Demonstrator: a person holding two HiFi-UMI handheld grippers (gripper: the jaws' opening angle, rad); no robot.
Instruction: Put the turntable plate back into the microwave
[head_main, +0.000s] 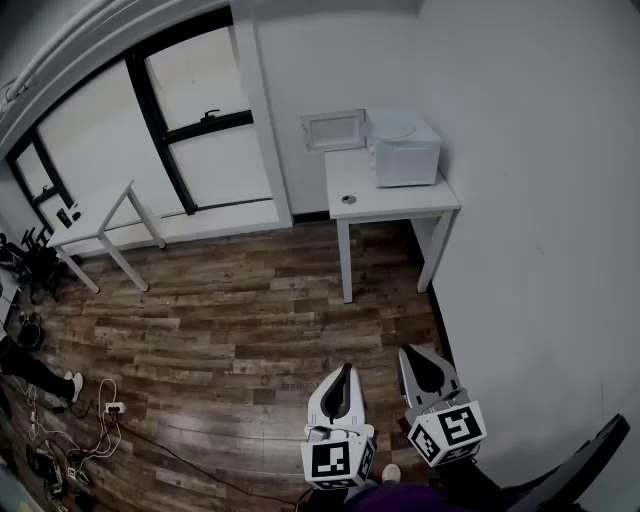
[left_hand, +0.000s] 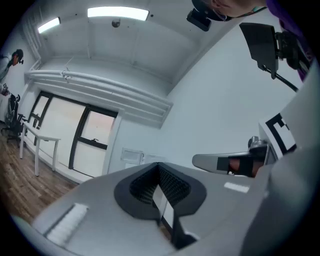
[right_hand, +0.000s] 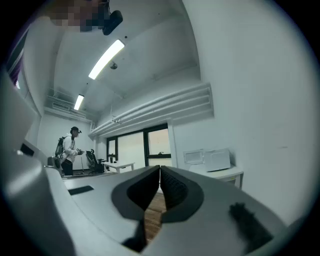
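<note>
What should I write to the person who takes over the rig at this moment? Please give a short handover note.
Left tongs: shut, empty.
Right tongs: shut, empty.
Both are held low and level, well away from the white table.
The microwave stands on that table with its door swung open. A pale round disc, probably the turntable plate, lies on top of the microwave. A small round thing lies on the table; it is too small to name.
Done: the door is open; nothing is picked up yet.
Left: walk over, take the disc, set it inside.

Microwave (head_main: 407, 158) on table (head_main: 385, 203), plate (head_main: 393, 126) prob. atop it.
</note>
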